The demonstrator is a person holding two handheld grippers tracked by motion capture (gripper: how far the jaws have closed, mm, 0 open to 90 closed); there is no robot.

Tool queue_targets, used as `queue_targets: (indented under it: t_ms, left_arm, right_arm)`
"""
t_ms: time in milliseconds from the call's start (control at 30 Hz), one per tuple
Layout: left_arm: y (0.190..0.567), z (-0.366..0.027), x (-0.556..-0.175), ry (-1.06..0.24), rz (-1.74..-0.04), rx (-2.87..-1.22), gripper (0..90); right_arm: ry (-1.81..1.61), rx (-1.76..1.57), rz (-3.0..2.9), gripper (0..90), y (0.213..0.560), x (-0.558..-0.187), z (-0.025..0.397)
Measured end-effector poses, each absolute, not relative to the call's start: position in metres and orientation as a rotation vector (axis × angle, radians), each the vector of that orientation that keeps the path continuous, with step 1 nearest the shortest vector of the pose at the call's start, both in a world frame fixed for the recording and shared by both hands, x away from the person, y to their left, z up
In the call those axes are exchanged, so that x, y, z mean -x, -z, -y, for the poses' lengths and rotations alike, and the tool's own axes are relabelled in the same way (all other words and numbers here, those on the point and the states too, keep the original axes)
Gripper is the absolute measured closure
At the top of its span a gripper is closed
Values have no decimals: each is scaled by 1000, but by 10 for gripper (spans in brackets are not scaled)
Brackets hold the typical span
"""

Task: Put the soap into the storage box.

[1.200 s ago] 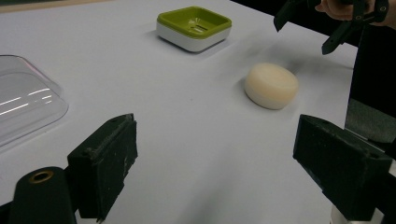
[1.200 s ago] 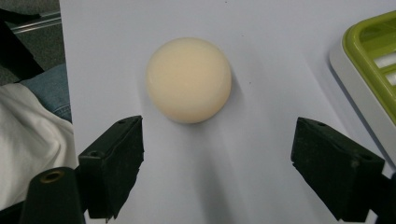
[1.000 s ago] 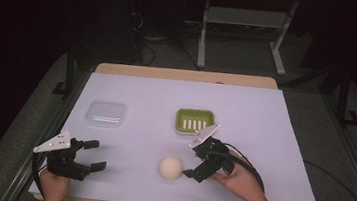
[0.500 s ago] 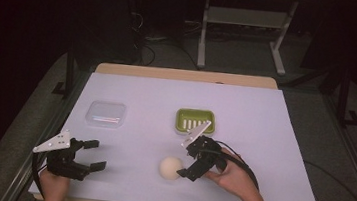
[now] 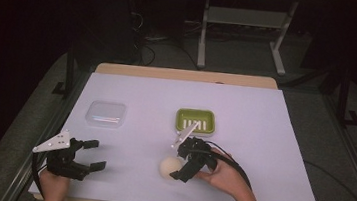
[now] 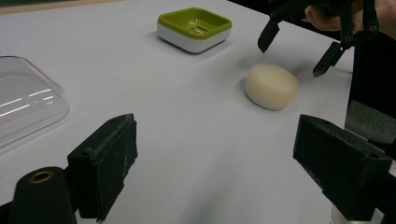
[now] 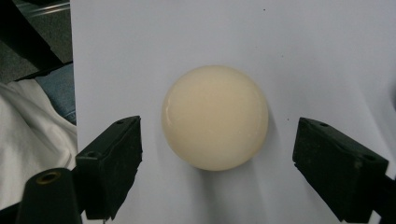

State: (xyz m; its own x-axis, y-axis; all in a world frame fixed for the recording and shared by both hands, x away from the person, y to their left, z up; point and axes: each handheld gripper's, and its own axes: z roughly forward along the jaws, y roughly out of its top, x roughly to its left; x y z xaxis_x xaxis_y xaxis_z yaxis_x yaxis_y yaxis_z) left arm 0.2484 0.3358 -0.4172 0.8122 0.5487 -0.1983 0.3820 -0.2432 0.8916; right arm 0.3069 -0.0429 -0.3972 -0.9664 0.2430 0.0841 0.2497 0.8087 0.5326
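Right gripper (image 5: 178, 166): jaws spread wide, one on each side of the cream soap bar (image 5: 170, 167), neither touching it; seen along its own jaws, the soap bar (image 7: 215, 116) lies flat on the white table cover (image 7: 303, 56), centred in the gap.
Right hand (image 5: 224, 175): behind the gripper at its 4 o'clock.
Green soap dish (image 5: 195, 122): at 12 o'clock from the soap, near, apart, nothing in it.
Clear plastic lid (image 5: 106, 113): at 10 o'clock from the soap, well apart.
Left gripper (image 5: 94, 155): at 9 o'clock from the soap, well apart, jaws spread, nothing between them.
Left hand (image 5: 53, 183): at the table's near edge.
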Motion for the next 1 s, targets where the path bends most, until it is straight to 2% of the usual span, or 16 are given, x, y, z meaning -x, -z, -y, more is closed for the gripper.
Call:
queue_targets:
  t_ms: [1000]
  left_arm:
    - [417,-337,-249,-185,-707,-1860,131]
  right_arm:
    - [742,396,2987,154,416,-311,17]
